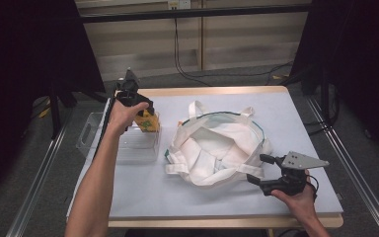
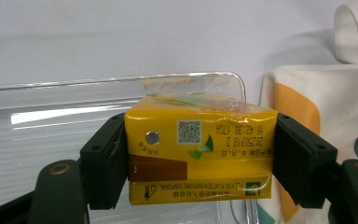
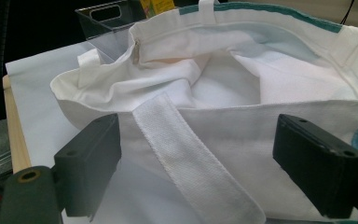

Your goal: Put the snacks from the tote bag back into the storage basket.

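1 yellow carton (image 2: 200, 154), 1 clear bin (image 1: 133, 143), 1 tote bag (image 1: 217, 148).

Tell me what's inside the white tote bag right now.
The white tote bag lies open, and only its own folded white lining and a strap show inside. Its bottom, beneath the folds, is hidden. The yellow carton is clamped in the left gripper, over the clear bin.

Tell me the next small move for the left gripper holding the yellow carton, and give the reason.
Probably lift the yellow carton clear of the clear bin and carry it toward the white tote bag. The left gripper already clamps the carton on both sides above the bin, while the right gripper waits with jaws apart at the bag's near rim, and the bag's mouth lies open.
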